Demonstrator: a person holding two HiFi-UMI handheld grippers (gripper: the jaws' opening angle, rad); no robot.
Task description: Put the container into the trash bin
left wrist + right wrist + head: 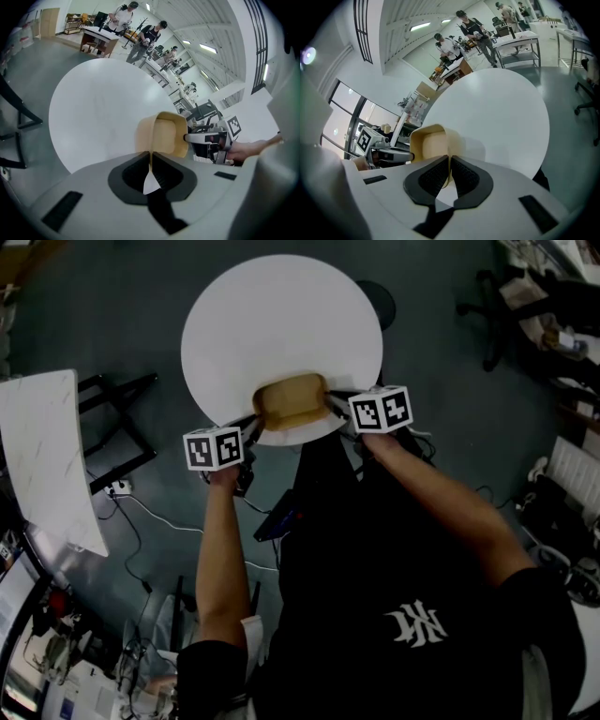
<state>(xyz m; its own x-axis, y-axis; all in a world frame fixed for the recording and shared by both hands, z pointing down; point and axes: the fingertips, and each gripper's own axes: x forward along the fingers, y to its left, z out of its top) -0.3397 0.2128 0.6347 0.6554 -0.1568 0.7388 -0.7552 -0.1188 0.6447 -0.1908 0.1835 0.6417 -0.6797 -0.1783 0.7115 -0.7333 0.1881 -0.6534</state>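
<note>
White table (281,306), near edge — container (291,401) pinched at opposite rims by left gripper (151,158) and right gripper (449,165); best lifted level, together.

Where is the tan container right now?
In the head view, the container is at the near edge of the round white table, its rim pinched left and right by the left gripper and right gripper.

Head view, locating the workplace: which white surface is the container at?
The round white table; the tan container is at its near edge. The rectangular panel stands apart, left.
</note>
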